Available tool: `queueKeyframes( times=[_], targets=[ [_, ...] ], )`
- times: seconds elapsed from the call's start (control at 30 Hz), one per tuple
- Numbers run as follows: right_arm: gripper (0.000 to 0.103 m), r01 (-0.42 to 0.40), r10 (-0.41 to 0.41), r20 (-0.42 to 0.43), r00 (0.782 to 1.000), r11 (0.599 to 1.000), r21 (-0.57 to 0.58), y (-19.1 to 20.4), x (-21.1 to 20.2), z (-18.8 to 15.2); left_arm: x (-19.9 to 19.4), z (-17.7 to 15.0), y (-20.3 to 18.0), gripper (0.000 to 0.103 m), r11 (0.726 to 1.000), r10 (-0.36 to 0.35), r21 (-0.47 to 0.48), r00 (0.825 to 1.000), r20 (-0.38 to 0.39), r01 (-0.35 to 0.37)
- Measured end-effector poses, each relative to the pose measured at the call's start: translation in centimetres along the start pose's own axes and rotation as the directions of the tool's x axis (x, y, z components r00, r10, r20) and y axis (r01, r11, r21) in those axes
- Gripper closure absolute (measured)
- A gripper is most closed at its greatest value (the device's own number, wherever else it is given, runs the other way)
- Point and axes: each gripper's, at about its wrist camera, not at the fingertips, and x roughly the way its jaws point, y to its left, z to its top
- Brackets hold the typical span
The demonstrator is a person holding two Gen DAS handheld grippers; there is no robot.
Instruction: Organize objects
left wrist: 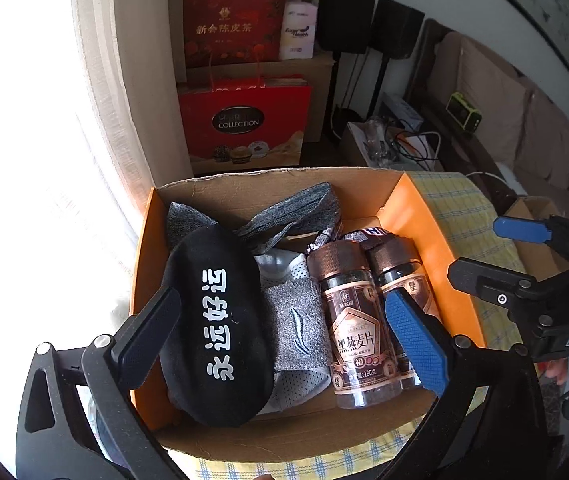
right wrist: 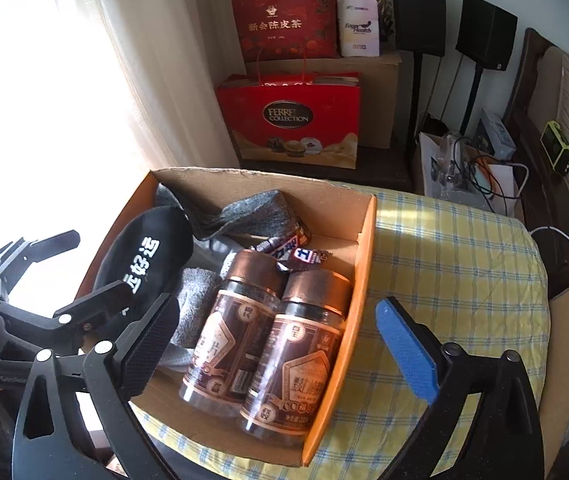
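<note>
An orange cardboard box sits on a yellow checked cloth. Inside lie a black sock with white characters, grey socks, small snack wrappers and two brown jars with copper lids side by side. My left gripper hovers above the box's left half, open and empty. My right gripper hangs over the box's right wall, also open, holding nothing.
Red gift bags and a brown carton stand behind the box, with two black speakers on stands to the right. A bright curtained window fills the left. The checked cloth extends right toward a cluttered shelf with cables.
</note>
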Motion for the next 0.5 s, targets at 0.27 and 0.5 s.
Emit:
queueKeyframes(
  times=[0.27,0.5],
  targets=[
    [0.0,0.082,-0.083,0.023,0.996,0.996,0.032,-2.1,-1.9,-4.1,-1.9,-4.1,-2.7,0.0,0.999,0.049,0.008,0.998,0.036,-0.049],
    [0.0,0.094,-0.1,0.083,0.991,0.993,0.077,-3.2,-4.1,-6.8,-4.2,-5.6,-4.8,0.0,1.0,0.011,0.016,0.997,0.079,-0.012]
  ],
)
